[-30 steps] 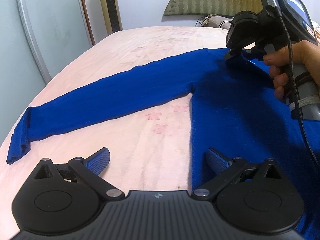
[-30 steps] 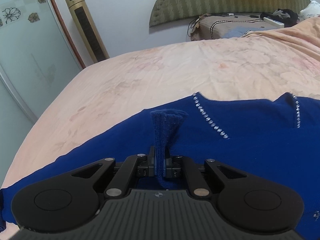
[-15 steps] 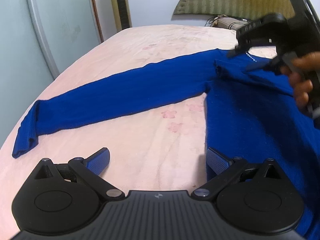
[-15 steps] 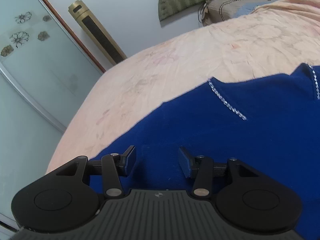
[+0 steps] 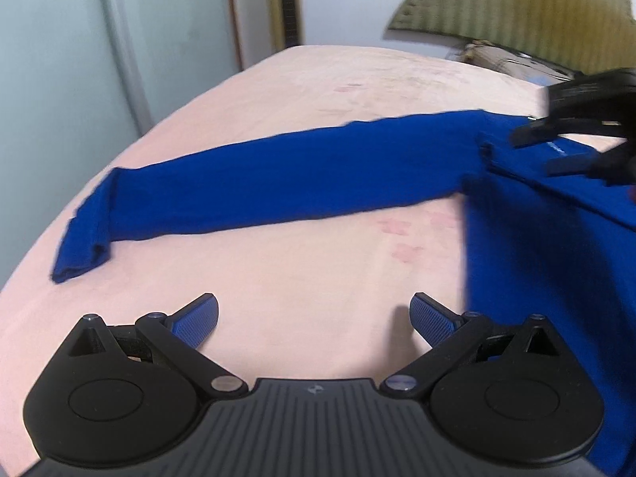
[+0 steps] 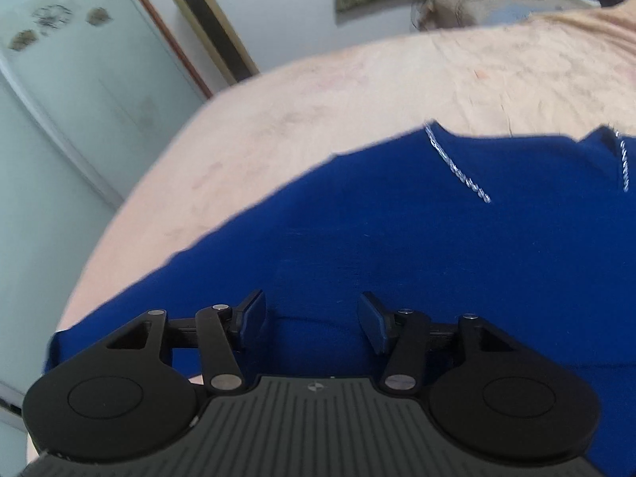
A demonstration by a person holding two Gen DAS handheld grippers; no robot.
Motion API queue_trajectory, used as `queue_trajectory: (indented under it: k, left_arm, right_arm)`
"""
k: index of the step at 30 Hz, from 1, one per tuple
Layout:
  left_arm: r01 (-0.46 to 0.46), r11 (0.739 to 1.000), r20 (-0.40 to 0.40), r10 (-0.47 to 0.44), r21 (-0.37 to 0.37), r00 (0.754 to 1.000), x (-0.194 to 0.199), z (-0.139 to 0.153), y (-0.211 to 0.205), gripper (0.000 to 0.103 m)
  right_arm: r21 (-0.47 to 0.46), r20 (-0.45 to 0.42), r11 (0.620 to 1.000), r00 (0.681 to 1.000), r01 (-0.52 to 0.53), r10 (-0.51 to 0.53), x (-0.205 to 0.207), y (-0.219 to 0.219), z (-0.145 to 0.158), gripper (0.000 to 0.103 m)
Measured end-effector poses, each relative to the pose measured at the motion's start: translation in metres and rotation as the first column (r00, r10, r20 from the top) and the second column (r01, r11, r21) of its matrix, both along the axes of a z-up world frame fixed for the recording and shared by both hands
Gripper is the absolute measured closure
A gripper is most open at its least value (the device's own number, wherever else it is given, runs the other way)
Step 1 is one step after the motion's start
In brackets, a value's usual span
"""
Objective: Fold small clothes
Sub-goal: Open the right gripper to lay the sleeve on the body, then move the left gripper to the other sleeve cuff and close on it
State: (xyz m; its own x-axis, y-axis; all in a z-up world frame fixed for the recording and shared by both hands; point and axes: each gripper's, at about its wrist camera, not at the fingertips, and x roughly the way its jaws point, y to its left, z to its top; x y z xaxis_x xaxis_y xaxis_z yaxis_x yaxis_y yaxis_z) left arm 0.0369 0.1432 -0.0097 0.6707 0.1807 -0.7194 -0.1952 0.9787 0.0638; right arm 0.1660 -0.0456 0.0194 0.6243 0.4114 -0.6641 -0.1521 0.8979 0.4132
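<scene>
Two grippers are working over one blue sweater (image 5: pixel 536 246) lying flat on a pink bed (image 5: pixel 302 278).

Edges: the bed is curving away at the left, with a pale glass door (image 5: pixel 59 79) standing just past it. A gold tower fan (image 6: pixel 206 24) is standing against the wall beyond the far corner. A green headboard (image 5: pixel 516 4) is closing off the far end. Bare sheet is running wide between the sleeve (image 5: pixel 278 183) and the near edge, and again beyond the collar.

Sweater: the sleeve is stretching out leftward across the sheet, its cuff (image 5: pixel 83 238) flopping near the left edge. The body is filling the right side. Silver trim (image 6: pixel 457 167) is lining the neckline.

Left gripper (image 5: pixel 314 318): its jaws are standing wide apart over bare sheet, nothing between them; the sweater's side edge is lying just beside its right finger.

Right gripper (image 6: pixel 312 318): its jaws are opening, hovering over the shoulder area, blue cloth beneath but not pinched. In the left view it is blurring at the far right, above the shoulder.
</scene>
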Motion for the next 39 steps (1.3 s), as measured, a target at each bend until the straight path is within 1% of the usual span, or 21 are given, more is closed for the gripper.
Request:
queue_trajectory:
  k: [5,10,12,13,15,16,20,21,22,24,25,27,28,31,33,34,35,36,37,38,39]
  left_arm:
    - [-0.098,0.993,-0.002,0.098,0.069,0.995,0.006,0.000,0.038,0.000]
    - [-0.221,0.966,0.029,0.219,0.134,0.975,0.023,0.009,0.086,0.000]
    - [-0.287,0.941,0.052,0.283,0.176,0.958,0.033,0.014,0.106,0.000]
    - [-0.325,0.924,0.069,0.317,0.204,0.946,0.040,0.017,0.118,0.000]
    - [-0.371,0.893,0.069,0.366,0.253,0.928,0.051,0.017,0.133,0.000]
    - [-0.382,0.882,0.067,0.379,0.277,0.923,0.058,0.015,0.141,0.000]
    - [-0.389,0.822,0.007,0.425,0.416,0.905,0.080,-0.001,0.168,0.000]
    - [-0.399,0.809,0.015,0.436,0.431,0.900,0.079,-0.001,0.174,0.000]
    - [-0.410,0.804,0.026,0.444,0.431,0.896,0.077,0.000,0.183,0.000]
    - [-0.430,0.815,0.022,0.459,0.388,0.888,0.071,0.005,0.204,0.000]
    - [-0.449,0.815,0.022,0.475,0.365,0.880,0.068,0.009,0.215,0.000]
    - [-0.501,0.792,0.052,0.517,0.349,0.854,0.060,0.018,0.230,0.000]
    - [-0.514,0.785,0.062,0.527,0.345,0.847,0.058,0.022,0.235,0.000]
    - [-0.517,0.794,0.054,0.529,0.319,0.847,0.056,0.032,0.245,0.000]
    - [-0.535,0.795,0.071,0.539,0.285,0.839,0.048,0.039,0.249,0.000]
    - [-0.537,0.801,0.074,0.539,0.265,0.839,0.040,0.043,0.247,0.000]
    - [-0.532,0.814,0.064,0.533,0.232,0.843,0.037,0.045,0.245,0.000]
    - [-0.517,0.838,0.054,0.517,0.173,0.855,0.033,0.048,0.242,0.000]
    - [-0.498,0.859,0.047,0.496,0.115,0.867,0.025,0.046,0.226,0.000]
    - [-0.459,0.888,0.033,0.458,0.014,0.888,0.017,0.046,0.219,0.000]
    - [-0.417,0.904,0.012,0.419,-0.094,0.908,0.011,0.044,0.213,0.000]
  right_arm:
    - [-0.026,0.095,0.997,0.993,-0.074,0.076,-0.040,0.006,0.017,0.036]
    - [0.008,0.114,0.996,0.989,-0.092,0.090,-0.071,0.004,0.017,0.035]
    - [0.013,0.117,0.996,0.990,-0.083,0.081,-0.079,0.001,0.017,0.035]
    - [0.011,0.120,0.997,0.990,-0.079,0.077,-0.084,0.000,0.017,0.035]
    - [0.011,0.121,0.997,0.990,-0.073,0.071,-0.091,-0.002,0.016,0.034]
    - [0.015,0.119,0.997,0.990,-0.073,0.071,-0.093,-0.003,0.016,0.033]
    - [0.025,0.112,0.998,0.992,-0.064,0.061,-0.096,-0.006,0.015,0.032]
    - [0.025,0.112,0.998,0.992,-0.062,0.059,-0.097,-0.007,0.014,0.032]
    - [0.025,0.113,0.998,0.992,-0.059,0.056,-0.097,-0.009,0.014,0.032]
    - [0.023,0.117,0.999,0.992,-0.046,0.043,-0.099,-0.012,0.015,0.031]
    - [0.023,0.118,0.999,0.992,-0.039,0.036,-0.099,-0.014,0.015,0.031]
    - [0.027,0.121,0.999,0.992,-0.038,0.034,-0.100,-0.015,0.015,0.030]
    - [0.029,0.121,0.999,0.992,-0.041,0.037,-0.100,-0.015,0.015,0.029]
    - [0.025,0.114,0.999,0.993,-0.047,0.044,-0.100,-0.013,0.011,0.027]
    - [0.027,0.108,0.998,0.993,-0.053,0.050,-0.101,-0.012,0.009,0.027]
    - [0.030,0.106,0.998,0.993,-0.055,0.051,-0.102,-0.011,0.008,0.027]
    - [0.030,0.105,0.998,0.993,-0.056,0.052,-0.103,-0.010,0.008,0.027]
    - [0.029,0.104,0.998,0.993,-0.056,0.053,-0.103,-0.010,0.008,0.027]
    - [0.027,0.104,0.998,0.993,-0.057,0.054,-0.104,-0.010,0.007,0.027]
    - [0.024,0.105,0.998,0.993,-0.059,0.056,-0.104,-0.009,0.007,0.027]
    - [0.021,0.106,0.998,0.993,-0.060,0.057,-0.105,-0.009,0.008,0.027]
